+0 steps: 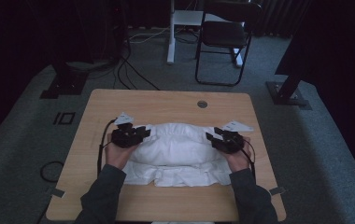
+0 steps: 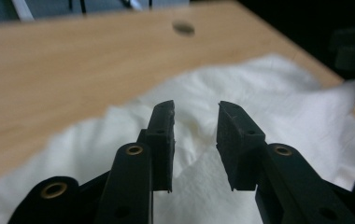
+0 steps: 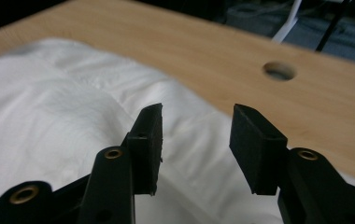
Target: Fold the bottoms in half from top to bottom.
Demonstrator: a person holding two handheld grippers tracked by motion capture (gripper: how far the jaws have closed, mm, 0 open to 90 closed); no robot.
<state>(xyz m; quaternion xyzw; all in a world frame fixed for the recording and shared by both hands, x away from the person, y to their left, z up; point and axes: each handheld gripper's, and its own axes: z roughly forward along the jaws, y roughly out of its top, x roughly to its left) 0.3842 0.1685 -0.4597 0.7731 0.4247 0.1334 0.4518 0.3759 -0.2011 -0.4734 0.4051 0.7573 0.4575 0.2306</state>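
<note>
A white cloth (image 1: 175,151) lies bunched in the middle of the wooden table (image 1: 166,100), its near edge folded into a thick roll. The left gripper (image 1: 144,132) hovers at the cloth's left end and the right gripper (image 1: 211,136) at its right end — each pointing inward. In the left gripper view the jaws stand a little apart over the white folds, gripping nothing (fabric shows through the gap). The right gripper's jaws gape wider, also empty, above the cloth's edge near a round hole (image 3: 279,70) in the tabletop.
</note>
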